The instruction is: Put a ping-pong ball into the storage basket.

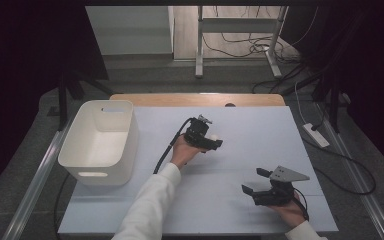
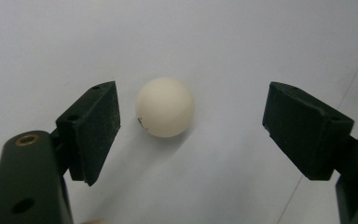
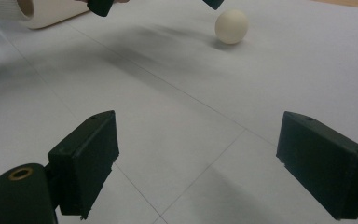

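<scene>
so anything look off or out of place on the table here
Nothing stands out. The white ball sits whole on the table between the open jaws of the left tool, untouched, and the white bin stands upright at the left.

1. Your ball [image 2: 165, 106] is plain cream-white, with a tiny dark mark low on one side.
2. Your left claw [image 2: 191, 123] and right claw [image 3: 212, 163] are matt black.
3. The counter [image 1: 260, 150] is pale grey-white.
4. The bin [image 1: 100, 142] near its left edge is off-white.
</scene>
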`<state>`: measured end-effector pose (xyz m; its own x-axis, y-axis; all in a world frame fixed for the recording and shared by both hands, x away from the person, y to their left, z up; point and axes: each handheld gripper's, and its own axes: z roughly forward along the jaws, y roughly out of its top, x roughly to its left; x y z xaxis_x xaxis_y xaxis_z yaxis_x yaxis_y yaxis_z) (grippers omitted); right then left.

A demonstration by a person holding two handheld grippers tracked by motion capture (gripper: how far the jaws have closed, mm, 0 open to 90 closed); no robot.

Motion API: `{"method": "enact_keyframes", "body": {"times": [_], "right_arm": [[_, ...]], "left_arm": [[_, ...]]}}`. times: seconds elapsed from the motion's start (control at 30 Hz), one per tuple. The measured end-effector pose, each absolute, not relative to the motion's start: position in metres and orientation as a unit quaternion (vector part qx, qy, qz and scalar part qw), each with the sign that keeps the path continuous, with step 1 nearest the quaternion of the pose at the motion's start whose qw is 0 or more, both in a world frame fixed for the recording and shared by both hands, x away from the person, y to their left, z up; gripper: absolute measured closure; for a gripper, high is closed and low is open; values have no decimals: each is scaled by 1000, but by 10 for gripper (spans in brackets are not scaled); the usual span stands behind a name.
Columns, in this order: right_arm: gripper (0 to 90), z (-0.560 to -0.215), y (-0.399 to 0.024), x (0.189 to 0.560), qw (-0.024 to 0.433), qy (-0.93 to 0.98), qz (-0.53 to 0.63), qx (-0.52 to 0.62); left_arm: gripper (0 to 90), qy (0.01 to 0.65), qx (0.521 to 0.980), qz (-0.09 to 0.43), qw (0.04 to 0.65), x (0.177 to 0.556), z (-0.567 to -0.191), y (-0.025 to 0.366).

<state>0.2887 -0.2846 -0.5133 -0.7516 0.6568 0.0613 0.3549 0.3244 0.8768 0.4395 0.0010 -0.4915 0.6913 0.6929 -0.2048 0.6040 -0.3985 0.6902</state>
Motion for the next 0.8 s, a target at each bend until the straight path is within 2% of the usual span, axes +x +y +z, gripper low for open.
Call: {"method": "enact_keyframes", "body": {"times": [0.43, 0.8], "right_arm": [[124, -514, -285, 289, 155, 799, 486, 317], [124, -513, -285, 289, 157, 800, 486, 316]], "left_arm": [[147, 395, 839, 52, 371, 449, -508, -8], [174, 394, 847, 47, 354, 457, -517, -16]]}}
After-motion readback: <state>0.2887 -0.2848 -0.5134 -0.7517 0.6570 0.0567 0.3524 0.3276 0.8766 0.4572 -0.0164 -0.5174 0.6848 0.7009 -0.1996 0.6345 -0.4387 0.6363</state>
